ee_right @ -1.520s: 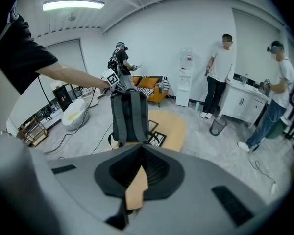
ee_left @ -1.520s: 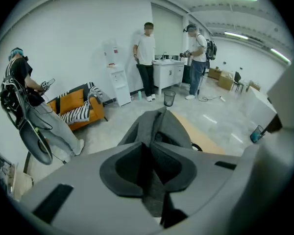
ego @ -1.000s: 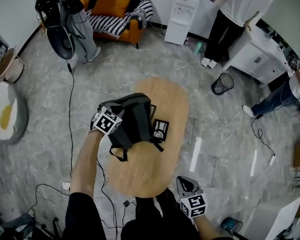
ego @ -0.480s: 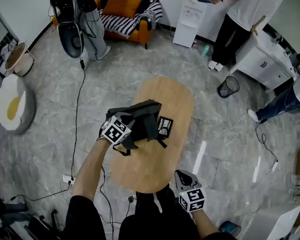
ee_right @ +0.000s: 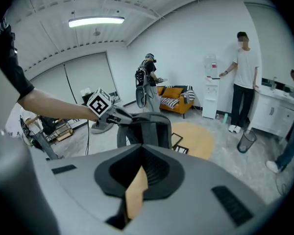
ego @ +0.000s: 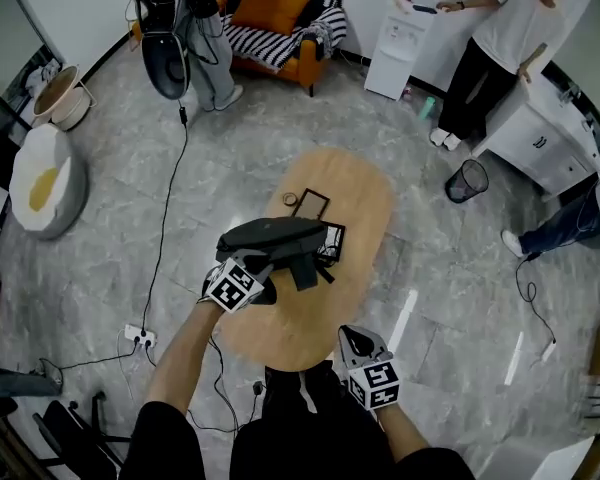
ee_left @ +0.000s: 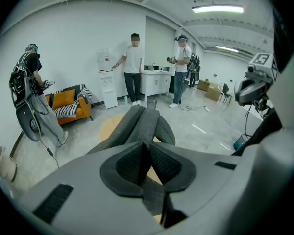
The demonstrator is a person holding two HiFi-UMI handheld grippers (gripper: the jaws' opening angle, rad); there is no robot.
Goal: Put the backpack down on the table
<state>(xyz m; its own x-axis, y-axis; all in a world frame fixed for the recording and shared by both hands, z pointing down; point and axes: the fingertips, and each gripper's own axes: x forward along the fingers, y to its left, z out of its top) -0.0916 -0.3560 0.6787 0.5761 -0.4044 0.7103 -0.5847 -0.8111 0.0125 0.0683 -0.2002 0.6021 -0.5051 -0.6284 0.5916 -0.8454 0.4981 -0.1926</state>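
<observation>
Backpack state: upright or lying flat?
Upright. The right gripper view shows the backpack standing tall, its top pinched by the left gripper. Whether its base touches the table cannot be told.

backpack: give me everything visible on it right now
The backpack is dark grey fabric, soft and sagging, with padded shoulder straps and loose webbing ends dangling. It hangs over the oval wooden table from the left claw, shut on its top. Whether its base touches the table is unclear.
</observation>
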